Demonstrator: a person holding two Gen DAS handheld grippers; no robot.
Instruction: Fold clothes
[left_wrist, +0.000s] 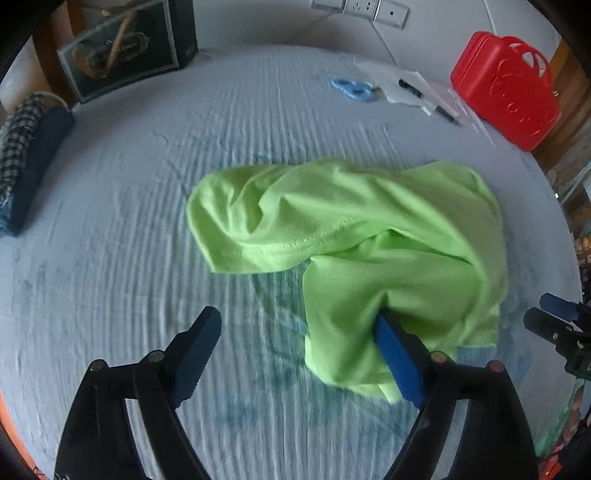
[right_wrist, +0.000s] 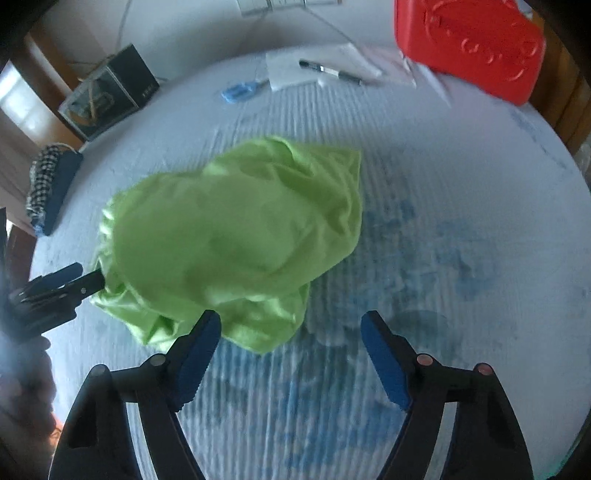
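the lime-green shirt (left_wrist: 343, 236) lies crumpled in a loose heap near the middle of the bed (left_wrist: 147, 221), which is covered with a pale blue-white ribbed sheet bearing faint blue markings. one stitched hem runs across the heap in the left wrist view, and a lower flap of the garment drapes toward the camera.

the left gripper (left_wrist: 299, 350) has its jaws spread wide. its right-hand blue pad touches the near flap of the shirt, with cloth lapping over the pad's tip; the other pad stands apart from the fabric over bare sheet. nothing is pinched between the two.

the right gripper (right_wrist: 290, 354) also has its jaws wide apart and holds nothing. its left-hand pad sits just at the near edge of the shirt; whether it touches cannot be told, as this view is blurred. the other pad is over bare sheet. each gripper shows at the edge of the other's view.

at the far side of the bed: a red plastic case (left_wrist: 506, 88), white papers (left_wrist: 402, 86) with a black pen (left_wrist: 410, 88) on them, and a small blue object (left_wrist: 351, 88) just beside the papers. at the far left stands a dark box with a clear front (left_wrist: 125, 48), and nearer along the left edge a checked cloth lying against a dark blue item (left_wrist: 29, 155).
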